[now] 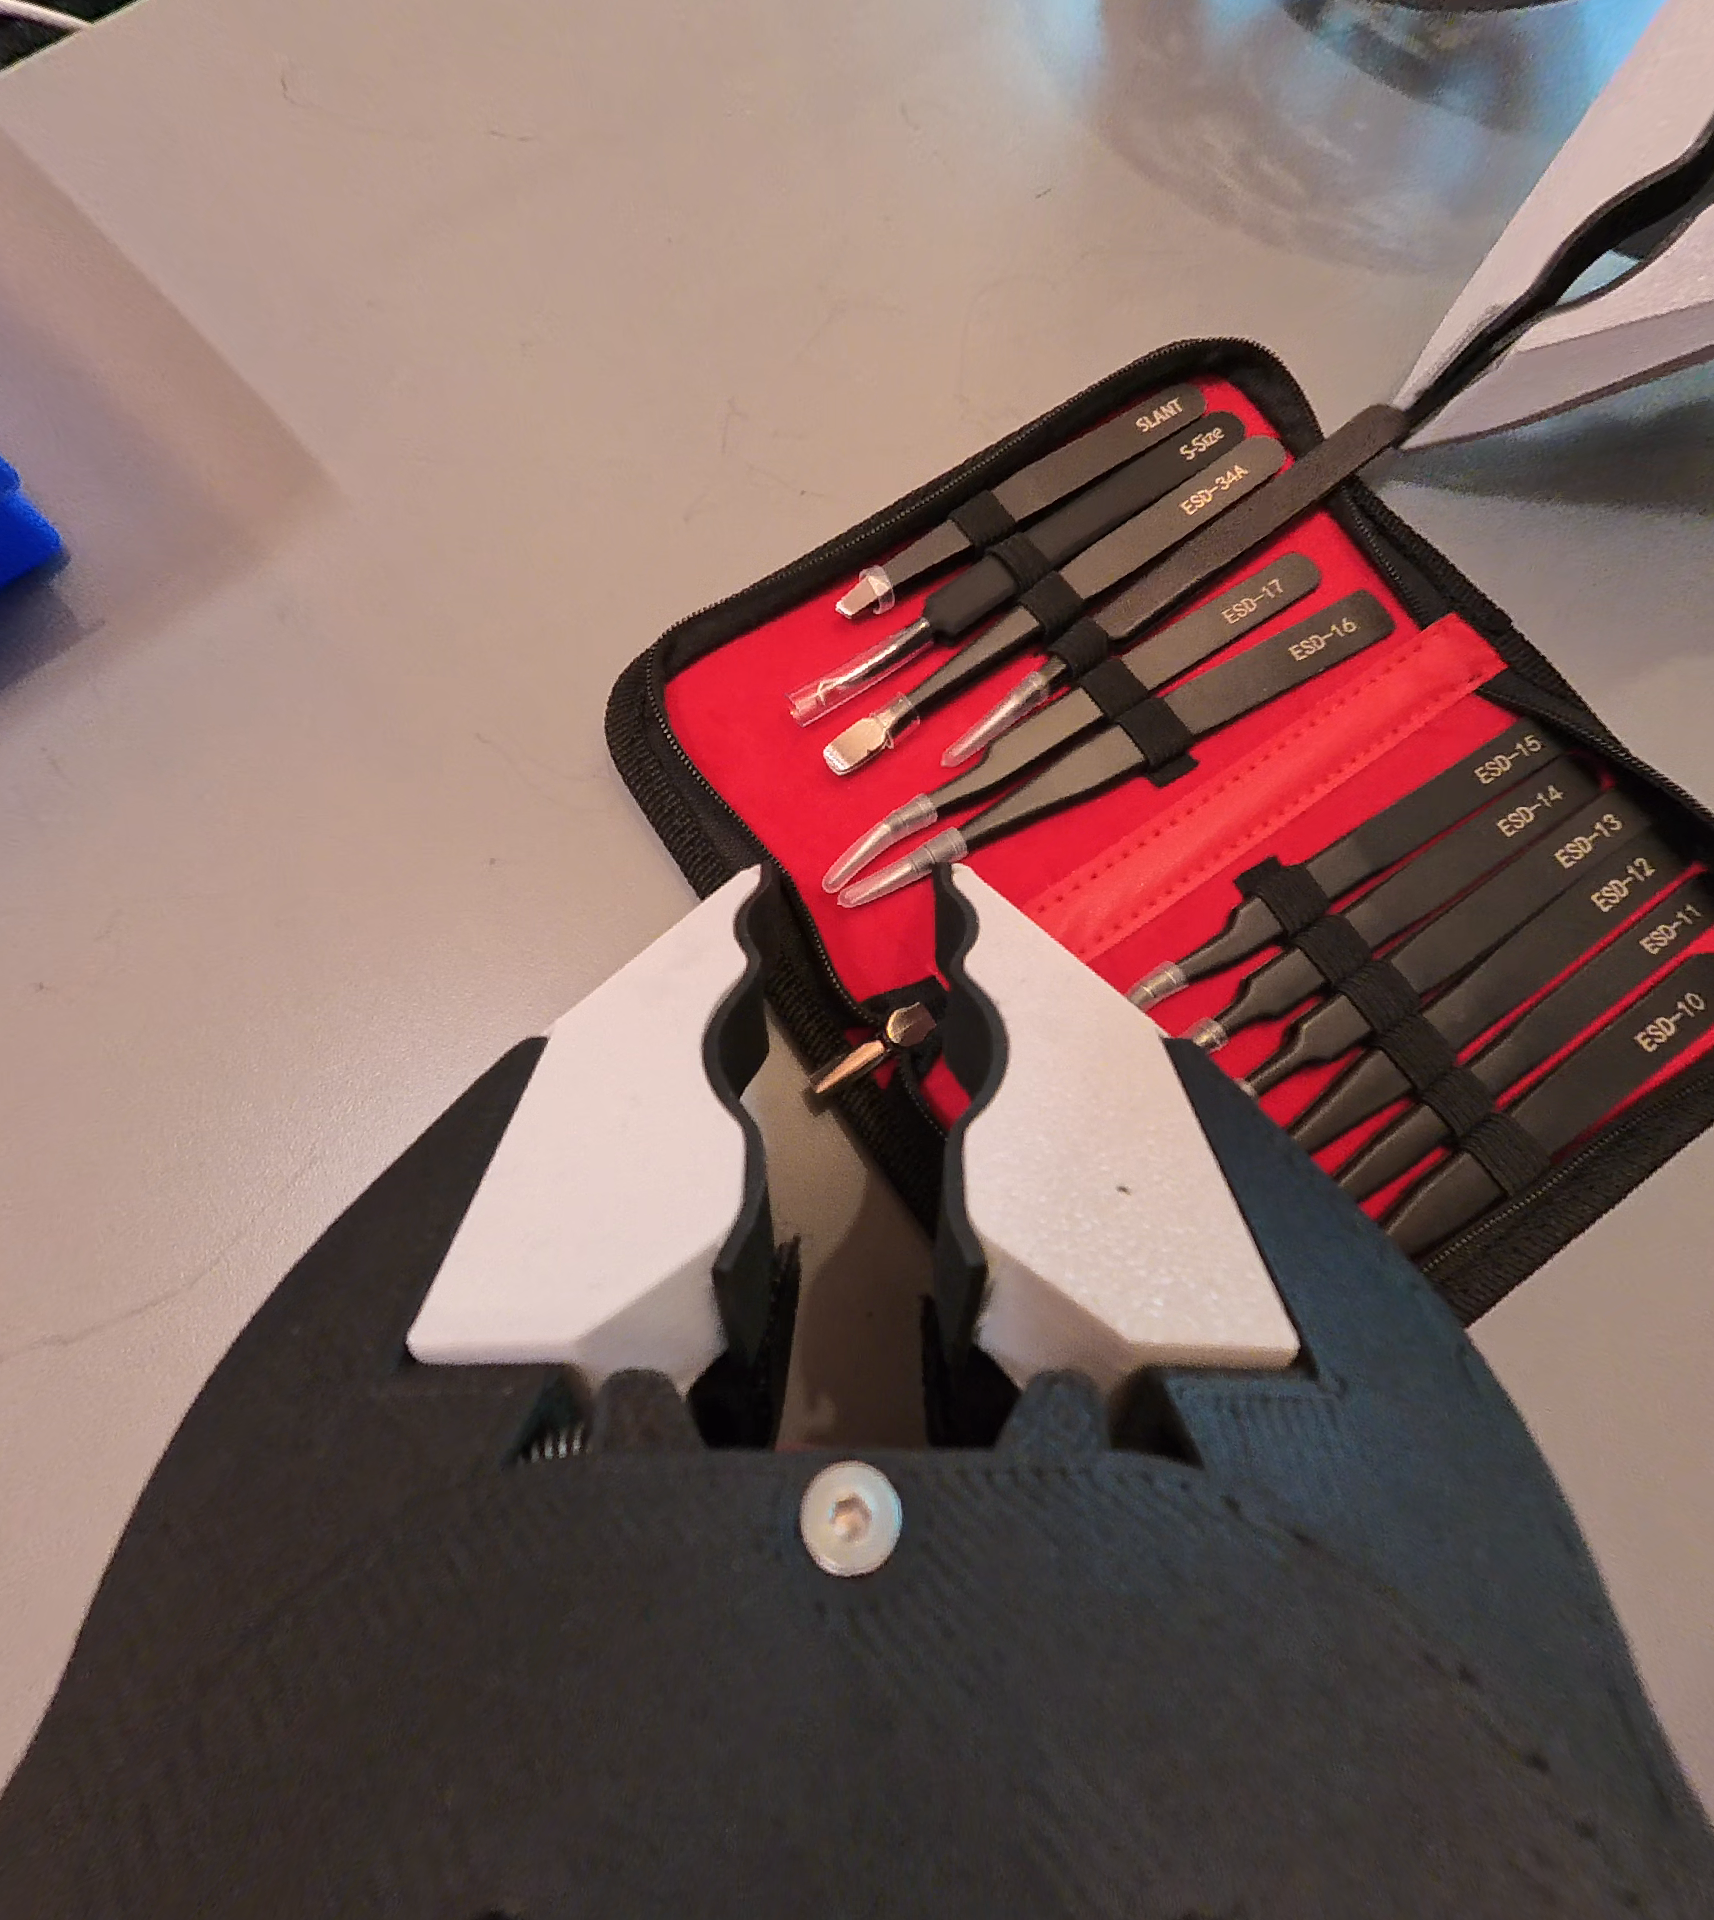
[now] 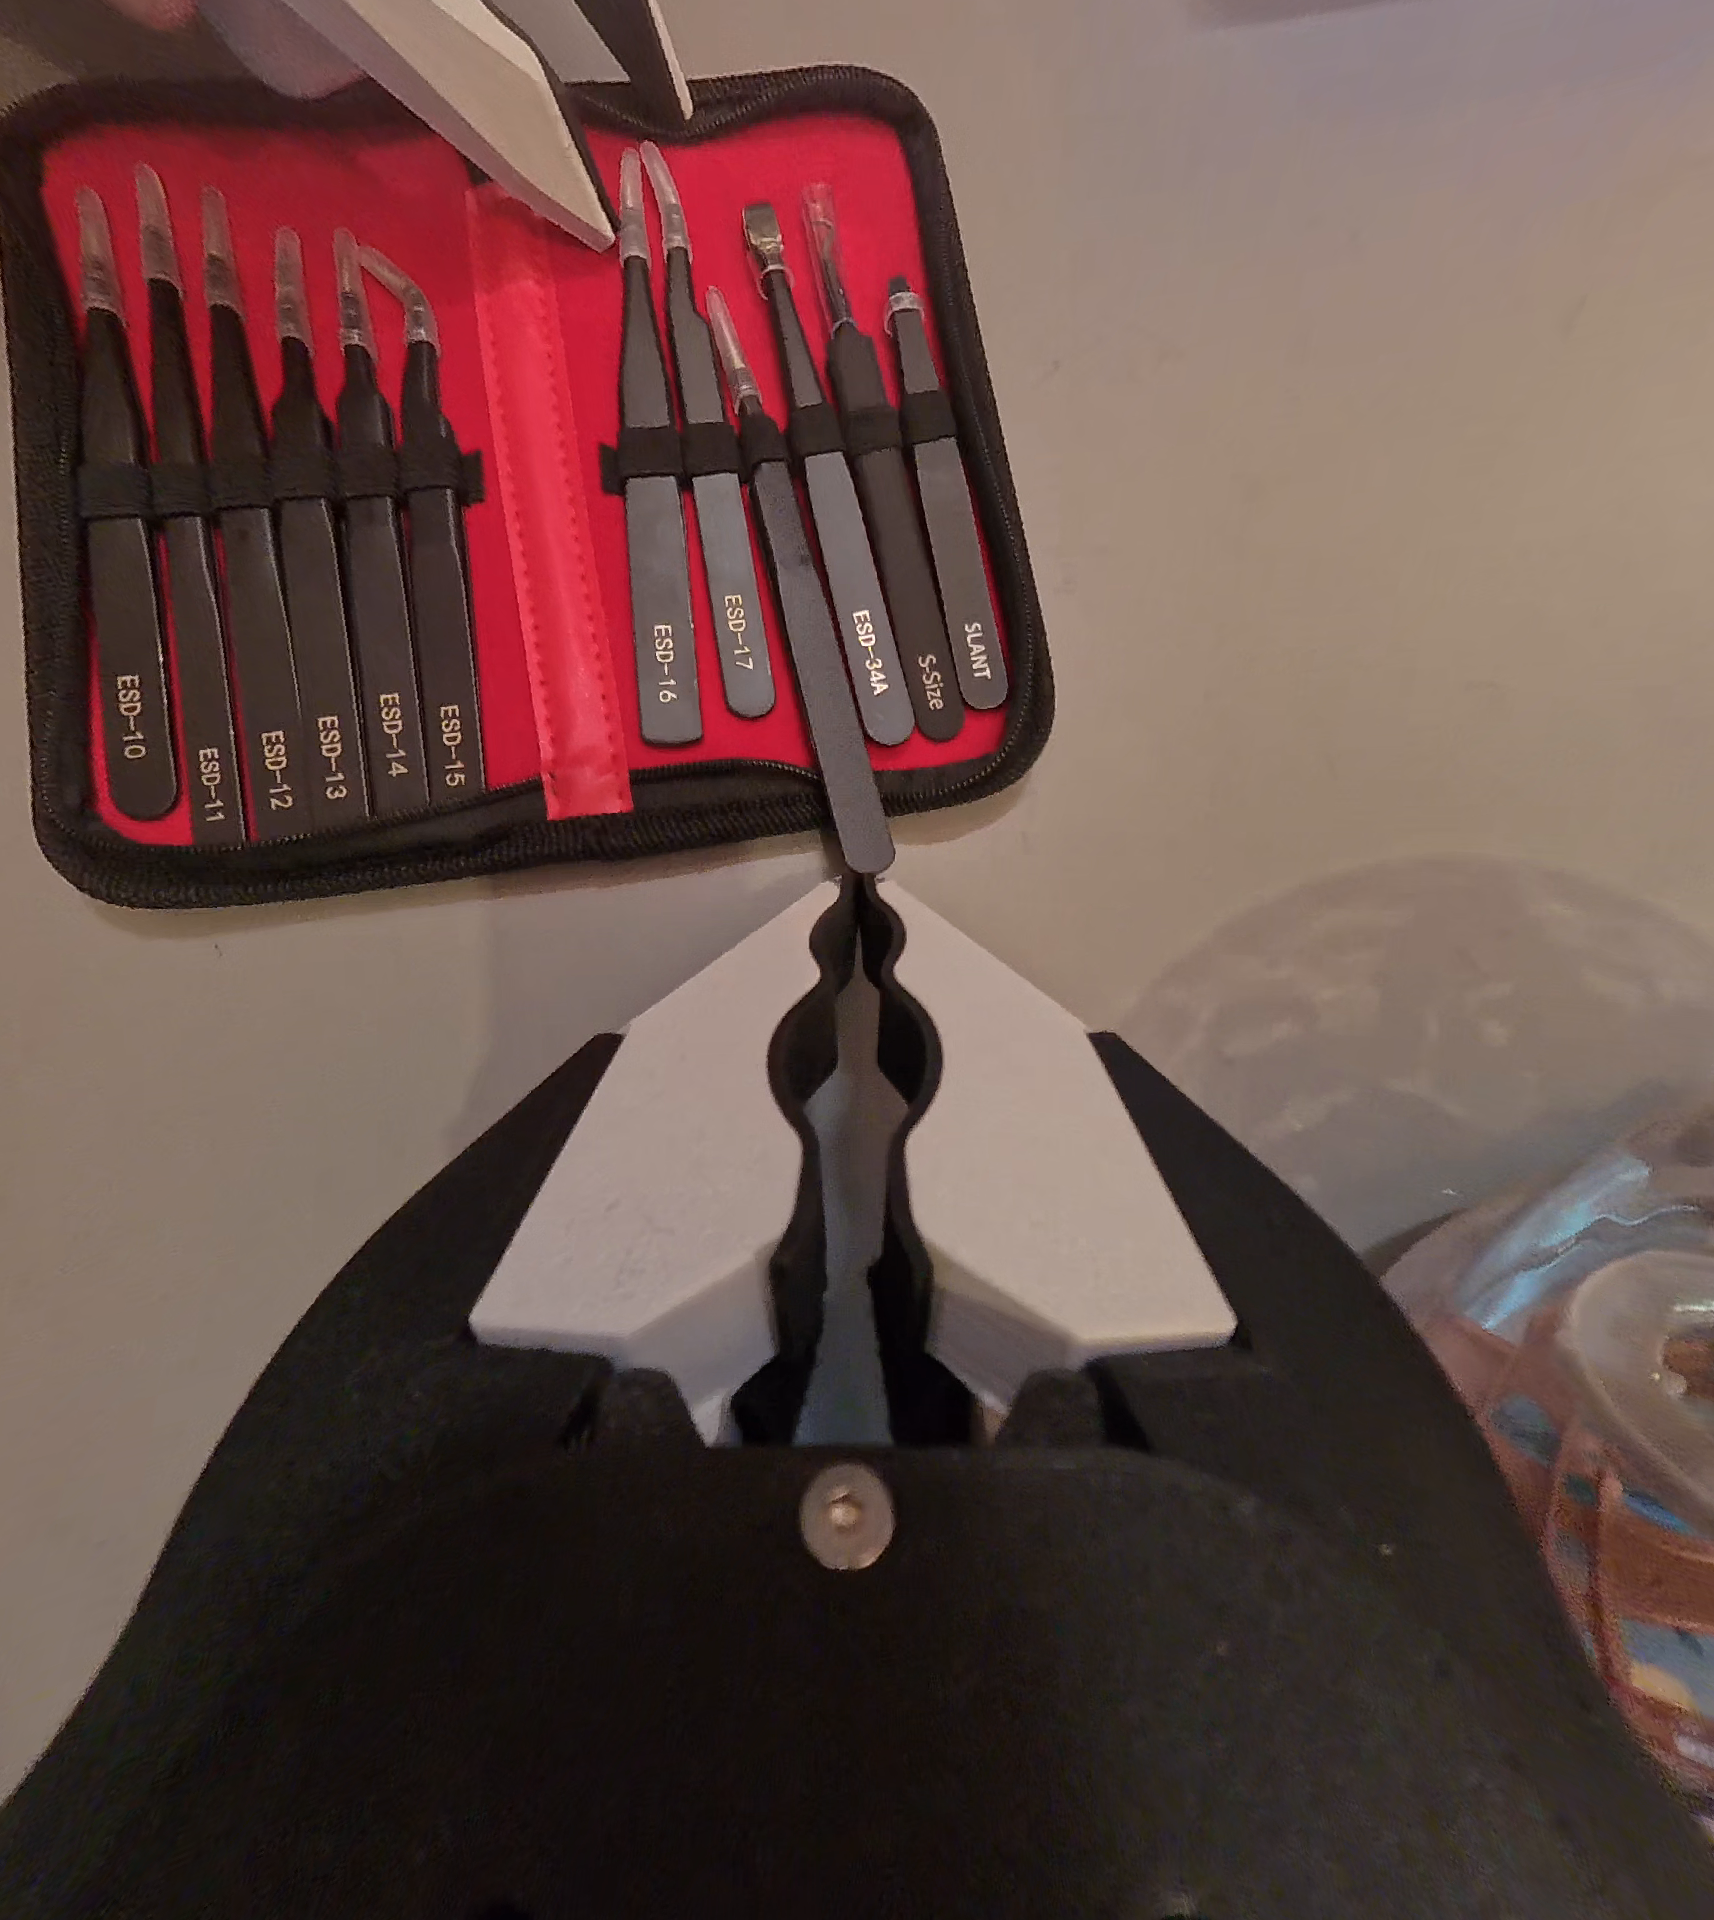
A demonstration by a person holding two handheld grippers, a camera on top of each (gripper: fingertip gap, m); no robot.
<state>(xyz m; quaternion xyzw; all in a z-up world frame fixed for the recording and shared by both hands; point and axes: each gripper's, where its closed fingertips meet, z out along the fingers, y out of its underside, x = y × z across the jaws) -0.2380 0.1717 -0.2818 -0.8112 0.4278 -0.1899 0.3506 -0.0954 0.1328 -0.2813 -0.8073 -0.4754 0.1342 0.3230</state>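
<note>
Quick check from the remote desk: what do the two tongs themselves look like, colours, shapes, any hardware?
Both look alike. The left tongs have a matte black, layered-looking body, wide and curving in towards the fingers, with one silver hex screw at its centre. Two pale grey wedge fingers taper to points, each lined inside with a wavy black pad. The right tongs match, screw included. No cables or sleeves visible.

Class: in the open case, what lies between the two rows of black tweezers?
A red stitched fabric strip along the case's middle fold; both views show it.
</note>
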